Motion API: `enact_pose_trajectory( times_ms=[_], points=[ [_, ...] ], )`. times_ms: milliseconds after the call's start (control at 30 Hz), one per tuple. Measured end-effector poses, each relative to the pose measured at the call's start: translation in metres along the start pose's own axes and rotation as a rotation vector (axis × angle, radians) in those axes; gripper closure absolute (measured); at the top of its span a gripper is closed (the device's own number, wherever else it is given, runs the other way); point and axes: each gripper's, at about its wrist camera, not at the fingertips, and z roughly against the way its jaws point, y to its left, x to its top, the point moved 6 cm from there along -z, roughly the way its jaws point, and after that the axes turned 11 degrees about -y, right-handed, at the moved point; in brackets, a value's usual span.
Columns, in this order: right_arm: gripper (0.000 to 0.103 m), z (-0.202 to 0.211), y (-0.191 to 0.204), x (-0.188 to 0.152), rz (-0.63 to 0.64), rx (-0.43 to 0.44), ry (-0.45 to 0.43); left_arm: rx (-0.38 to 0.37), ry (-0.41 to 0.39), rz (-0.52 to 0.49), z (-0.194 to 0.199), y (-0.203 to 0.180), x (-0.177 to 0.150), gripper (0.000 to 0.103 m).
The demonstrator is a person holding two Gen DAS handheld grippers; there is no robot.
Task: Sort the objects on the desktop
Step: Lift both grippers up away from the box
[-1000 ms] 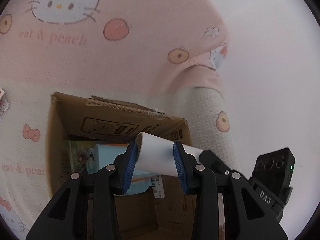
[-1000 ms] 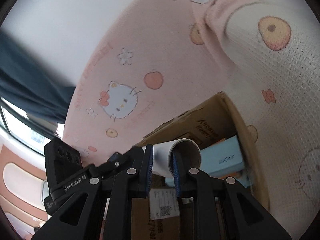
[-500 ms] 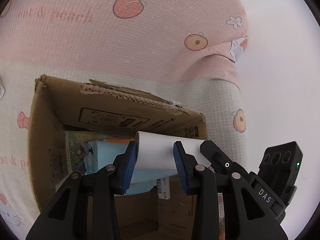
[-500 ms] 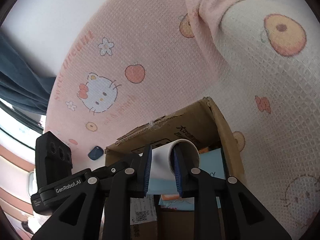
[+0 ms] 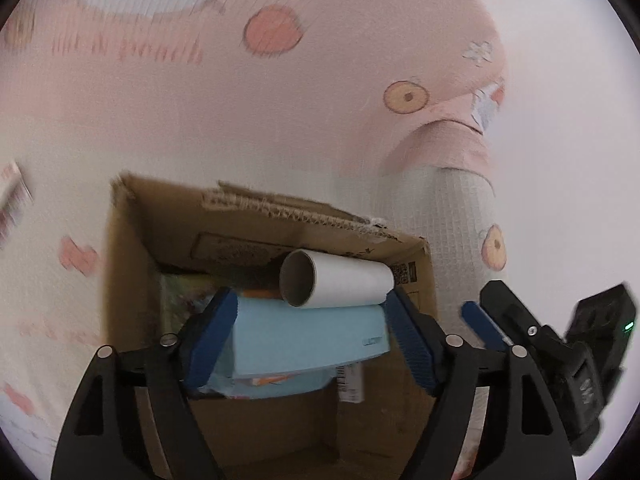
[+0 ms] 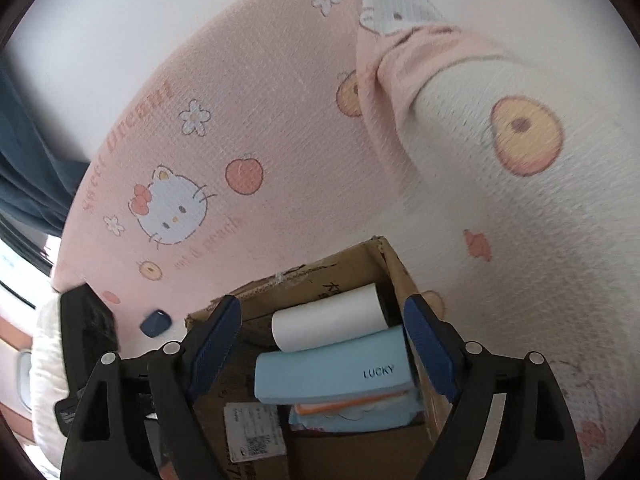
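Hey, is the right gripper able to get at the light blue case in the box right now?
Probably yes. The right gripper is open above the cardboard box, and the light blue case lies on top of the pile. Only the white tube rests against its far edge.

Soft even daylight, perhaps from a window, motion blur in left view, fisheye-bent dark edges
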Motion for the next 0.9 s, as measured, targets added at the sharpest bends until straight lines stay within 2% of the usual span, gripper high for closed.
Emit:
enact_pose_trajectory(
  times_ms=[100, 200, 267, 333, 400, 533, 767, 867, 900],
  points=[
    [0.021, 0.024, 0.019, -0.006, 0.077, -0.033, -0.025, 0.068, -0.104, -0.180, 0.035, -0.015, -0.001, 0.023],
    [0.021, 0.060, 0.048, -0.015, 0.185, -0.049, -0.078, 0.049, -0.263, -0.308, 0.089, -0.028, -0.006, 0.025],
    [0.020, 0.085, 0.065, -0.020, 0.218, -0.040, -0.122, 0.051, -0.323, -0.355, 0.120, -0.029, -0.010, 0.025],
    [0.020, 0.109, 0.079, -0.026, 0.223, -0.051, -0.155, 0.031, -0.332, -0.381, 0.142, -0.030, -0.017, 0.024],
    [0.020, 0.128, 0.089, -0.031, 0.217, -0.071, -0.173, 0.046, -0.338, -0.408, 0.162, -0.027, -0.024, 0.024],
    [0.020, 0.157, 0.105, -0.049, 0.229, -0.134, -0.170, 0.098, -0.374, -0.486, 0.193, -0.018, -0.039, 0.024],
    [0.020, 0.201, 0.129, -0.089, 0.295, -0.240, -0.152, 0.096, -0.415, -0.550, 0.235, -0.015, -0.079, 0.023],
    [0.020, 0.219, 0.137, -0.112, 0.302, -0.240, -0.158, 0.095, -0.433, -0.578, 0.252, -0.014, -0.096, 0.022],
    [0.020, 0.224, 0.138, -0.118, 0.289, -0.233, -0.163, 0.094, -0.438, -0.587, 0.258, -0.013, -0.102, 0.017]
  ],
)
